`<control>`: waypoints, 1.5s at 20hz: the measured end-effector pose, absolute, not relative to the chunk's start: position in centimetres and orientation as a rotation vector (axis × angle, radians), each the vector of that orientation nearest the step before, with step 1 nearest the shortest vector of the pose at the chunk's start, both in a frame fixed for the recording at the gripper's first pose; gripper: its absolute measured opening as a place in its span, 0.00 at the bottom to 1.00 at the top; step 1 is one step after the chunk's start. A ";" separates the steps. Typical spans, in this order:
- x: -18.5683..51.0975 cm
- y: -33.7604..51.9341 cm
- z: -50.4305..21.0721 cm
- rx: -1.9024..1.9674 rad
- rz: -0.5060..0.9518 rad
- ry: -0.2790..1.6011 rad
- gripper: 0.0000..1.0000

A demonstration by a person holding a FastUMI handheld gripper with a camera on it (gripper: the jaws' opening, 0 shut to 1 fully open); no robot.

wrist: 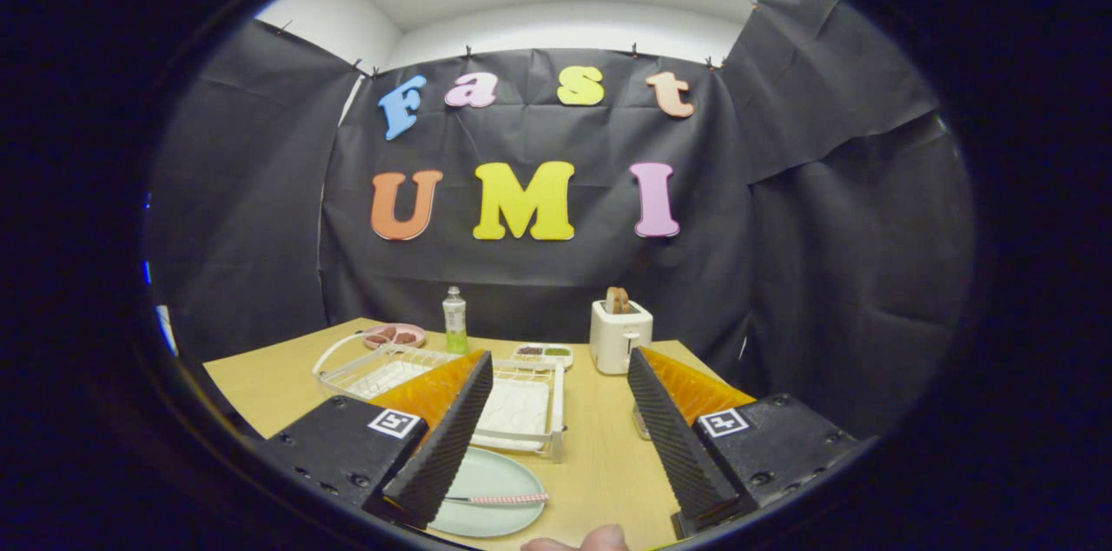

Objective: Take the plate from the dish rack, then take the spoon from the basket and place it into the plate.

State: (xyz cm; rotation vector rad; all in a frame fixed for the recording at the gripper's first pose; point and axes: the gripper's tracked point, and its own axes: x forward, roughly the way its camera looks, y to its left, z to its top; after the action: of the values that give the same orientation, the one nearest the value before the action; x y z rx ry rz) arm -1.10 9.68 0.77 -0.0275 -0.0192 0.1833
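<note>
Nearest the lens: a fingertip (599,539) peeking up at the very bottom, between the two fingers. Just above it, the tongs (560,377) spread wide apart, pinching nothing, held above the wooden table (599,455) with bare tabletop showing in the gap. Partly under the left finger, close in: a pale green plate (499,481) lying flat on the table, out of the dish rack. On the plate, a spoon (504,499) with a pink patterned handle, lying across it, one end hidden behind the left finger. Immediately beyond the plate, a white wire dish rack (530,412) with a white tray inside, half covered by the left finger. Beside the right finger, low on the table, a small pale object mostly hidden; cannot tell what. Farther back on the table: a pink dish (395,335) holding something reddish, behind the rack's curved handle; a clear bottle (454,321) with greenish liquid, upright, just right of that dish; a small white divided tray (543,354) with dark and green contents, between bottle and toaster; a white toaster (619,335) with a brown slice of bread (618,300) standing up in its slot. Behind all, black cloth as the booth's wall.
</note>
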 end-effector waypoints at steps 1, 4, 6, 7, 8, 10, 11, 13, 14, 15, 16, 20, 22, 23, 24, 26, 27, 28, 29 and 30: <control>-1.4 9.6 0.8 -0.016 0.178 -0.026 1.00; -2.0 8.9 0.8 -0.018 0.148 -0.046 1.00; -2.6 8.8 1.1 -0.017 0.135 -0.064 1.00; -2.9 8.8 1.2 -0.019 0.129 -0.071 1.00; -3.1 8.7 1.3 -0.021 0.123 -0.079 1.00; -3.4 8.5 1.3 -0.025 0.112 -0.089 1.00; -3.5 8.5 1.4 -0.026 0.108 -0.093 1.00; -3.6 8.7 1.6 -0.021 0.108 -0.106 1.00; -3.7 8.7 1.7 -0.016 0.111 -0.113 1.00; -3.7 8.8 1.8 -0.012 0.113 -0.119 1.00; -3.6 8.9 1.7 -0.008 0.115 -0.122 1.00; -3.4 9.1 1.2 -0.010 0.121 -0.114 1.00; -3.4 9.1 1.2 -0.011 0.123 -0.111 1.00; -3.4 9.1 1.3 -0.011 0.121 -0.112 1.00; -3.3 9.1 1.2 -0.013 0.122 -0.115 1.00; -3.0 8.9 1.1 -0.023 0.112 -0.116 1.00; -3.2 8.9 1.1 -0.023 0.111 -0.117 1.00; -3.2 9.0 1.1 -0.020 0.113 -0.117 1.00; -3.2 9.0 1.1 -0.017 0.114 -0.118 1.00; -3.1 9.1 1.1 -0.017 0.115 -0.120 1.00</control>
State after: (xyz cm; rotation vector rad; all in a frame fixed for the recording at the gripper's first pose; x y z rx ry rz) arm -3.12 9.08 1.12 -0.0167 -0.1200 0.1153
